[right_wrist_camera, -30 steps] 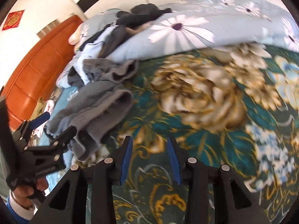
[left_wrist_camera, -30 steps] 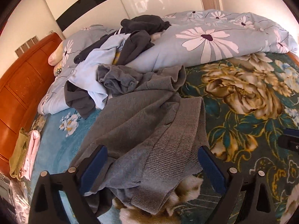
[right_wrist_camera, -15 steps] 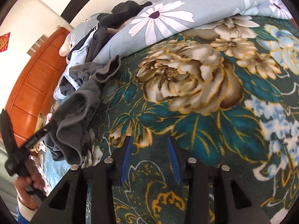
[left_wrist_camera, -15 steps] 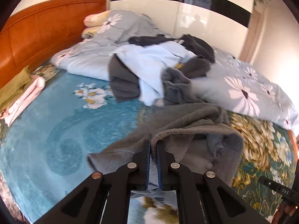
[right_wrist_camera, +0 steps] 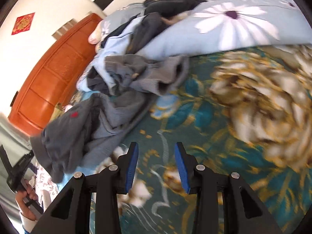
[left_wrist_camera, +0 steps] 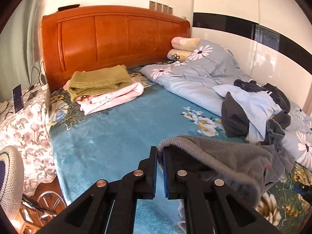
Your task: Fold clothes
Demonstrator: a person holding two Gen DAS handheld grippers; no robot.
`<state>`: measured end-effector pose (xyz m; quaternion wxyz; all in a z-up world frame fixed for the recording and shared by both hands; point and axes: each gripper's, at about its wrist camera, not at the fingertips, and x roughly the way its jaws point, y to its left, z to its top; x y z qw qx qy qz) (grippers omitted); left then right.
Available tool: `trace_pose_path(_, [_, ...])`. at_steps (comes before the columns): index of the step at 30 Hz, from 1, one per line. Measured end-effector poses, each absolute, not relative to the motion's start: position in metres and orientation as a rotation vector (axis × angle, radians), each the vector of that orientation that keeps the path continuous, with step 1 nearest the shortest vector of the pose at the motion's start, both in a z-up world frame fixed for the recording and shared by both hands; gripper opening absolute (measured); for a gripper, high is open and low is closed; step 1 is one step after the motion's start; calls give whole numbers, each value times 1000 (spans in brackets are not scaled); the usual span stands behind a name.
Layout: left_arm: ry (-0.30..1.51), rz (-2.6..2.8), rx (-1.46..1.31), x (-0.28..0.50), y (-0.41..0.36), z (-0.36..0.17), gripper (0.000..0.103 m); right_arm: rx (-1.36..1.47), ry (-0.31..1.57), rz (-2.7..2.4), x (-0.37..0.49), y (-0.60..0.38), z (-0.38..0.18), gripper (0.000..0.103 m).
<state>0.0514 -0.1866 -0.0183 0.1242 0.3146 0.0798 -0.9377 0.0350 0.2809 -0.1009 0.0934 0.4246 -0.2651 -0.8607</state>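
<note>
Clamped on the ribbed hem of a grey knit sweater [left_wrist_camera: 224, 161], the left gripper [left_wrist_camera: 159, 171] holds it lifted above the blue floral bedspread [left_wrist_camera: 117, 136], while the right gripper [right_wrist_camera: 156, 163] hangs parted and empty. The sweater's far end trails into a heap of dark and pale-blue clothes [left_wrist_camera: 257, 105] and could snag or drag them along. No writing is legible.

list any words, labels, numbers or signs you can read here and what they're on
None can be read.
Red paper sign on the wall: gold design, too blurred to read.
Small screen beside the bed: lit, text too small.
Left claw handle, seen from the right wrist: white marking, too blurred.
</note>
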Motion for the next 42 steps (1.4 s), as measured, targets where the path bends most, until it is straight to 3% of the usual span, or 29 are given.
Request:
trace_pose_path(7, [338, -2664, 850, 66, -227, -12, 6, 1195, -663, -2488, -21, 221, -87, 40])
trace_pose_path(14, [403, -2646, 862, 71, -250, -14, 6, 1214, -119, -2584, -19, 191, -71, 48])
trace_pose_path(15, [406, -2646, 863, 72, -250, -16, 6, 1242, -125, -2573, -21, 194, -73, 48])
trace_pose_path(16, [409, -2645, 863, 72, -250, -17, 6, 1272, -151, -2557, -24, 199, -75, 48])
trace_pose_path(20, [421, -2645, 860, 75, -252, -17, 6, 1274, -662, -2404, -43, 232, -91, 48])
trace_pose_path(25, [425, -2644, 853, 81, -256, -12, 6, 1371, -1106, -2223, -53, 251, -133, 48])
trace_pose_path(29, [407, -2639, 872, 80, -255, -16, 6, 1274, -1240, -2035, -36, 240, -137, 48])
trace_pose_path(40, [457, -2630, 884, 88, -259, -18, 6, 1202, -1359, -2041, -58, 233, -133, 44])
trace_pose_path(42, [463, -2634, 885, 89, -260, -16, 6, 1200, -1383, -2063, -65, 235, -133, 19])
